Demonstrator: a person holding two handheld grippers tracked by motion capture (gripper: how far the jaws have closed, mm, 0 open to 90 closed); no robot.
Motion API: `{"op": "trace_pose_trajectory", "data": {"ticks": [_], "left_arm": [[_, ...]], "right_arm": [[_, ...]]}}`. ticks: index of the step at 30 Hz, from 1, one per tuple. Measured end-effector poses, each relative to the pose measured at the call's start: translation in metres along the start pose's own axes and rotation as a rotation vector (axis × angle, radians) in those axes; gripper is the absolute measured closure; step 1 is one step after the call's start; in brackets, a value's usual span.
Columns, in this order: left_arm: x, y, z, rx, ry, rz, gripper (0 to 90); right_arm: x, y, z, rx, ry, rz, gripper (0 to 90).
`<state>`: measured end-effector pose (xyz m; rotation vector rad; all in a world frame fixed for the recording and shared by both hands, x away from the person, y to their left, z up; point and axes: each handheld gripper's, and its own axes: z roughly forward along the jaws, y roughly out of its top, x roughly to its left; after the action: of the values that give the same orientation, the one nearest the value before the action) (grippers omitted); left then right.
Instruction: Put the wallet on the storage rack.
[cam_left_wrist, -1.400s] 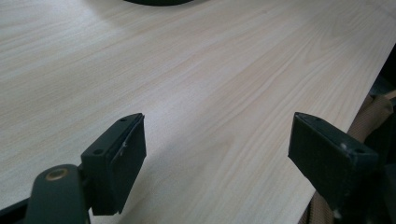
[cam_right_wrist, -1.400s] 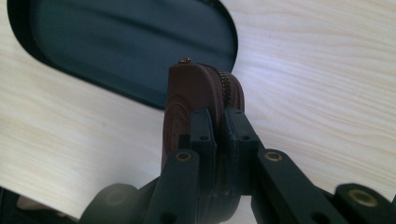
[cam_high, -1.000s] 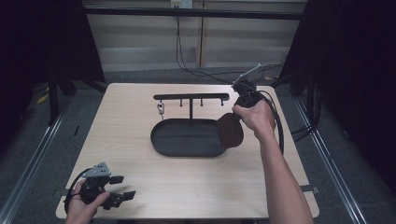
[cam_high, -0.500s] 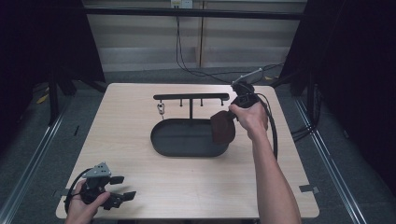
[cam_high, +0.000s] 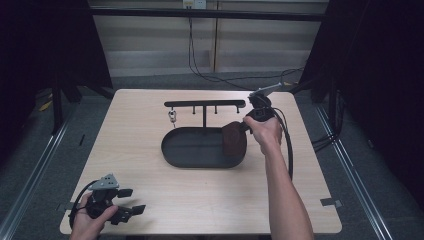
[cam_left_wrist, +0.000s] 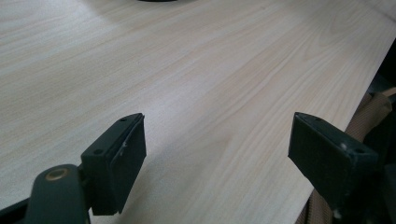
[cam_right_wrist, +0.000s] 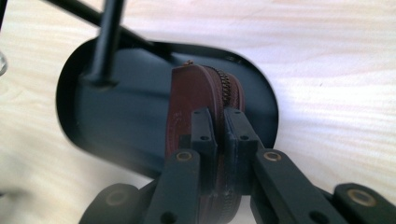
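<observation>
Landmark: tray (cam_high: 190, 155), a dark oval dish at mid-table; all places below are given from it.
Pouch: brown zipped pouch (cam_high: 233, 139) at the tray's right end, standing on edge over the tray floor, whether touching it I cannot tell.
Pouch, close: in the right gripper view the pouch (cam_right_wrist: 205, 107) runs straight away from the jaws, zipper edge up, its long axis along the jaws' line of sight.
Right gripper: right gripper (cam_high: 248, 124) sits just beyond the tray's right rim, jaws clamped on the pouch's near edge; the pads (cam_right_wrist: 201, 130) press both faces.
Left gripper: left gripper (cam_high: 131, 201) rests well clear of the tray, at the table's near left corner, jaws wide apart with nothing between them; bare table (cam_left_wrist: 210, 79) lies under it.
Rack: thin black rail (cam_high: 205, 104) on a post rises from the tray's back, a small metal clip (cam_high: 172, 117) hanging at its left end.
Key relation: the pouch is over the tray's right end, in the right gripper and far from the left.
Judgement: the next move likely lays or releases the pouch; the tray floor lies left of the jaws, so it would tip leftward, away from the rim.
</observation>
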<state>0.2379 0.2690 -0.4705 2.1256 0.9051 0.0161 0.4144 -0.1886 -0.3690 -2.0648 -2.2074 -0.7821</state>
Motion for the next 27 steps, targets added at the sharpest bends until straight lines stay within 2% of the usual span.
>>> {"op": "trace_pose_trajectory", "data": {"ticks": [4,9,12,21,25,27], "left_arm": [[0.000,0.000,0.000,0.001,0.001,0.000,19.1],[0.001,0.000,0.000,0.007,0.004,-0.004,19.1],[0.001,0.000,0.000,0.006,0.001,-0.002,19.1],[0.000,0.000,-0.001,0.004,-0.001,-0.001,19.1],[0.001,0.000,-0.001,0.003,-0.004,-0.001,19.1],[0.001,0.000,-0.001,0.003,-0.003,-0.001,19.1]], "right_arm": [[-0.003,-0.001,0.007,-0.030,0.025,0.012,84.1],[-0.005,-0.003,0.020,-0.021,0.059,0.023,84.0],[-0.005,-0.005,0.027,-0.030,0.055,0.021,84.1],[-0.010,-0.011,0.051,-0.035,0.119,0.026,83.8],[-0.016,-0.013,0.057,-0.041,0.128,0.030,83.0],[-0.018,-0.015,0.059,-0.044,0.116,0.029,81.8]]}}
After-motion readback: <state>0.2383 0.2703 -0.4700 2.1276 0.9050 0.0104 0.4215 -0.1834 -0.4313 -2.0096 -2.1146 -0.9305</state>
